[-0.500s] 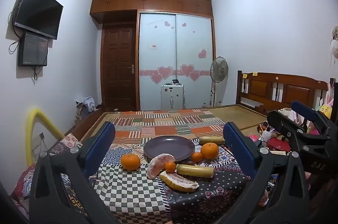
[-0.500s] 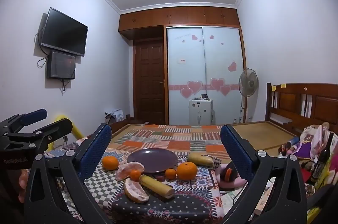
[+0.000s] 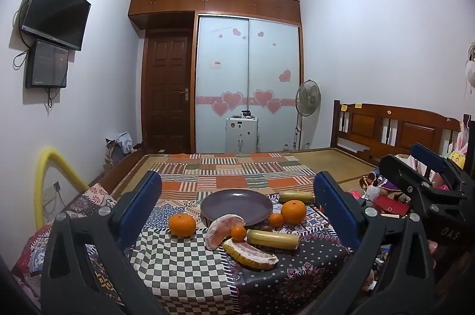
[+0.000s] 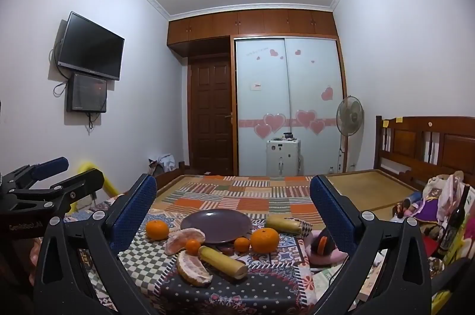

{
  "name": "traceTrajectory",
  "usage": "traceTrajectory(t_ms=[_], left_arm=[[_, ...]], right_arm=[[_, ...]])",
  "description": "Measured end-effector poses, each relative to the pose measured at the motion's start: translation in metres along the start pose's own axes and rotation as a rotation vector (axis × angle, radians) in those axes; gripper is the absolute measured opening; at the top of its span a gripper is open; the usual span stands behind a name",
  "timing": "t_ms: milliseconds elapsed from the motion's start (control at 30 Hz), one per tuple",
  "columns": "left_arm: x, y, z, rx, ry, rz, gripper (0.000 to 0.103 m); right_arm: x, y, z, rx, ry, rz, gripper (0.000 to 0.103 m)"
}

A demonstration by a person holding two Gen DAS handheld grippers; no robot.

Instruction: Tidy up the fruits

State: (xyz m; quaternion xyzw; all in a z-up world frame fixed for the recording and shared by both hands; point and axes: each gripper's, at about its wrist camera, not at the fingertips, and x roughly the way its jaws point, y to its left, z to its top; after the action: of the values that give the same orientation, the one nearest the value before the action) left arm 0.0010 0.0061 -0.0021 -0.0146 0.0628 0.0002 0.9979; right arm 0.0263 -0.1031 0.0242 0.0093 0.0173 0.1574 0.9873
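Note:
An empty purple plate (image 3: 236, 205) (image 4: 215, 225) sits on a patterned cloth. Around it lie a big orange on the left (image 3: 182, 224) (image 4: 157, 229), another on the right (image 3: 293, 211) (image 4: 264, 239), two small oranges (image 3: 238, 233) (image 3: 276, 219), two pomelo segments (image 3: 222, 228) (image 3: 251, 253) and two yellow stick-shaped fruits (image 3: 272, 238) (image 3: 296, 196). My left gripper (image 3: 237, 208) and my right gripper (image 4: 233, 214) are both open and empty, held back from the fruit.
The cloth covers a small table (image 3: 190, 264) in front of a bed (image 3: 237, 166) with a wooden headboard (image 3: 394, 130). A pink object (image 4: 322, 248), a dark bottle (image 4: 452, 225) and toys (image 4: 427, 202) lie to the right. A yellow hoop (image 3: 49, 175) stands on the left.

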Motion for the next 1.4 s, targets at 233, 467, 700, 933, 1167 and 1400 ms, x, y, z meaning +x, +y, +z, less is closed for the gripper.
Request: traceTrajectory(t_ms=[233, 467, 700, 933, 1167, 1400], left_arm=[[-0.0004, -0.0011, 0.0005, 0.000, -0.001, -0.001, 0.103], [-0.0001, -0.0028, 0.0016, 0.002, -0.001, 0.001, 0.103], [-0.0012, -0.0029, 0.0008, 0.005, -0.004, 0.001, 0.103], [-0.0019, -0.0026, -0.0001, 0.007, -0.006, 0.001, 0.103], [-0.0023, -0.0034, 0.0001, 0.005, -0.006, 0.000, 0.103], [-0.0027, -0.0039, 0.0014, 0.010, -0.009, 0.003, 0.103]], right_arm=[[0.0022, 0.0009, -0.0025, -0.004, -0.001, 0.002, 0.103], [-0.0012, 0.0046, -0.0016, -0.008, -0.005, 0.001, 0.103], [-0.0017, 0.0050, -0.0007, -0.007, -0.006, 0.001, 0.103], [-0.0020, 0.0046, 0.0000, -0.005, -0.005, 0.002, 0.103], [-0.0020, 0.0043, 0.0002, -0.007, -0.007, 0.001, 0.103], [-0.0018, 0.0046, 0.0006, -0.007, -0.009, 0.001, 0.103]])
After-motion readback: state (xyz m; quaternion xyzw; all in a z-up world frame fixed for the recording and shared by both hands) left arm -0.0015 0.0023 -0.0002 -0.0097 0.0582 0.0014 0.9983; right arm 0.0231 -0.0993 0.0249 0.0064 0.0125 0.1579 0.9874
